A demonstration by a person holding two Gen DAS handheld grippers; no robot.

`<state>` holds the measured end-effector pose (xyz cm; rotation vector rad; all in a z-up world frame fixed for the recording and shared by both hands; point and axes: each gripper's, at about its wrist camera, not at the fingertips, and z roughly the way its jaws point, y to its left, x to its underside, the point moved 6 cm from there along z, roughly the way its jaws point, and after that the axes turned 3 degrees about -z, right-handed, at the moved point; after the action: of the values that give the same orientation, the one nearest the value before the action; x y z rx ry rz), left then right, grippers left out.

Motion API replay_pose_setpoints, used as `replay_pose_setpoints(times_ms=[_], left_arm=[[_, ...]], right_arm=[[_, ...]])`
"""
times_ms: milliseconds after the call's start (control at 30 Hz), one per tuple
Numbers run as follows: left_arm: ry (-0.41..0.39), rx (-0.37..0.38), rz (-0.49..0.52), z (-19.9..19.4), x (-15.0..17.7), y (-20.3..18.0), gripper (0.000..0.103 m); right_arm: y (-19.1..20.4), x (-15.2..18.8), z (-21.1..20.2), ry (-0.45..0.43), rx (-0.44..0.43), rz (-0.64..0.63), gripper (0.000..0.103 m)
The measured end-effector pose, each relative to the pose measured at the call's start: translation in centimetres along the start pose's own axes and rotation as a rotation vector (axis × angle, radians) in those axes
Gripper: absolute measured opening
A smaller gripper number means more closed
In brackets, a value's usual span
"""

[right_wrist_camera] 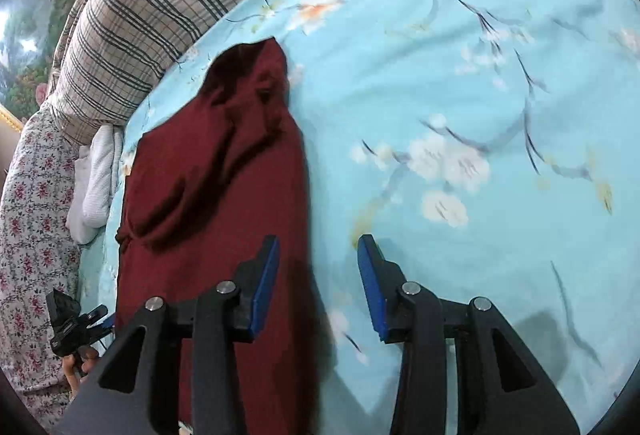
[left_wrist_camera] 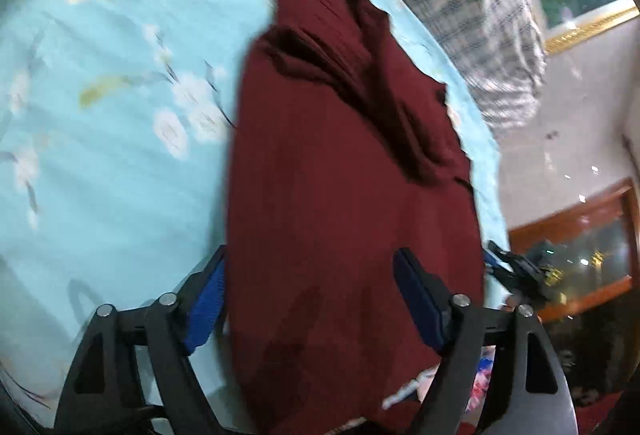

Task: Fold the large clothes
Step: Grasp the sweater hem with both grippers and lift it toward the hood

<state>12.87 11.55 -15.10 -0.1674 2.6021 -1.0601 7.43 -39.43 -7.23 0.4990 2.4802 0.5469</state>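
1. We see a dark maroon fabric garment lying folded into a long strip on a bed covered by a light blue floral-print sheet.
2. Our left tool hovers over the garment's near end, its blue-padded fingers spread wide apart and gripping nothing.
3. Our right tool also stands apart and empty: its left finger is above the garment, its right finger above bare sheet.
4. The garment's far end is bunched and creased, tapering toward a beige plaid pillow.
5. A white knitted cloth sits just beside the garment's edge, below the pillow.
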Motion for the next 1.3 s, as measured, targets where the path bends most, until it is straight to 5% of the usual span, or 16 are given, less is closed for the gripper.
replay_pose_setpoints(times_ms=[133,333,500,567,633,967,1300], left_arm=[[0.026,0.056,0.012,0.3,2.6,-0.5,0.08],[0.048,0.102,0.023,-0.5,6.6,-0.3,0.055],[0.072,0.106,0.013,0.3,7.9,0.3,0.001],[0.075,0.089,0.037,0.7,8.2,-0.2,0.003],[0.037,0.072,0.078,0.0,8.5,-0.8,0.003],[-0.209,0.174,0.086,-6.5,2.8,-5.3,0.002],[-0.355,0.178,0.085,-5.3,-11.5,-10.5,0.003]], right_arm=[[1.1,2.8,1.1,0.108,-0.206,0.033,0.042],[2.8,7.9,-0.3,0.183,-0.381,-0.002,0.04],[3.9,10.3,-1.0,0.159,-0.423,-0.028,0.038],[4.1,10.5,-0.7,0.16,-0.409,-0.035,0.014],[4.1,11.1,-0.2,0.182,-0.381,-0.046,0.005],[6.7,6.7,-4.5,0.034,-0.53,-0.068,0.005],[9.5,-5.0,-3.8,-0.113,-0.599,-0.074,0.005]])
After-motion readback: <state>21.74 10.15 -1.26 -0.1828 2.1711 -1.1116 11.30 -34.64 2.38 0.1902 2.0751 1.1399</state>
